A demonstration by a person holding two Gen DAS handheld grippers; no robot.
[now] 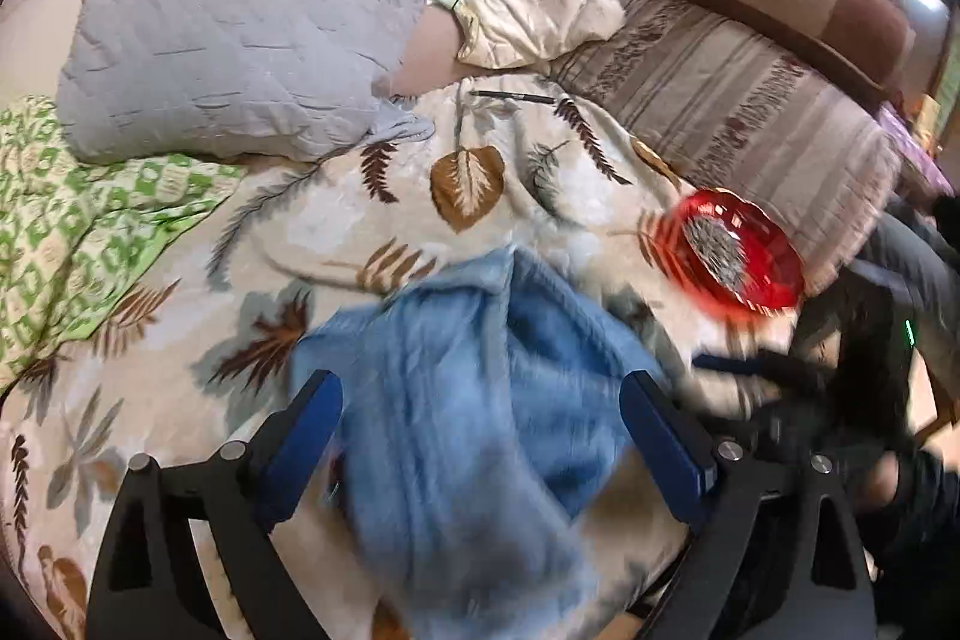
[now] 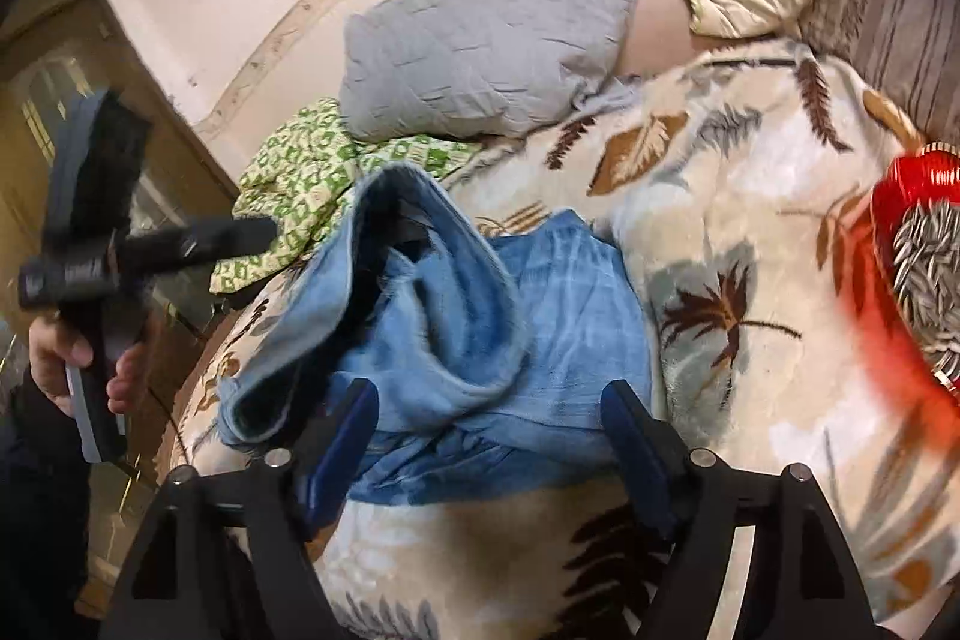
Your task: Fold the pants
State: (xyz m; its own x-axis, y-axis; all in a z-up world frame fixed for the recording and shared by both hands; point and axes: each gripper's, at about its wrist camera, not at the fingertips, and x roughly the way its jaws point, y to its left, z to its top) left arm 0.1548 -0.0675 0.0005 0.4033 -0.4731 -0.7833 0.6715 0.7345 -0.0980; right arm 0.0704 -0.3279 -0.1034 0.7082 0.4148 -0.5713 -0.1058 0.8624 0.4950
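Observation:
The blue denim pants [image 1: 480,400] lie bunched on a cream blanket with leaf prints [image 1: 372,232]. My left gripper [image 1: 483,412] is open, its blue-padded fingers wide apart just above the pants. In the right wrist view the pants [image 2: 456,340] lie rumpled, one part standing up in a loose fold. My right gripper [image 2: 489,430] is open over their near edge. The left gripper [image 2: 108,250] shows at the far left there, held in a hand; its jaws are blurred.
A red bowl of sunflower seeds [image 1: 738,250] sits right of the pants, also at the right edge [image 2: 918,268]. A grey pillow [image 1: 240,46], a green patterned cloth [image 1: 78,220], a cream cloth [image 1: 528,4] and a pen [image 1: 510,97] lie behind. A striped sofa [image 1: 750,100] stands at right.

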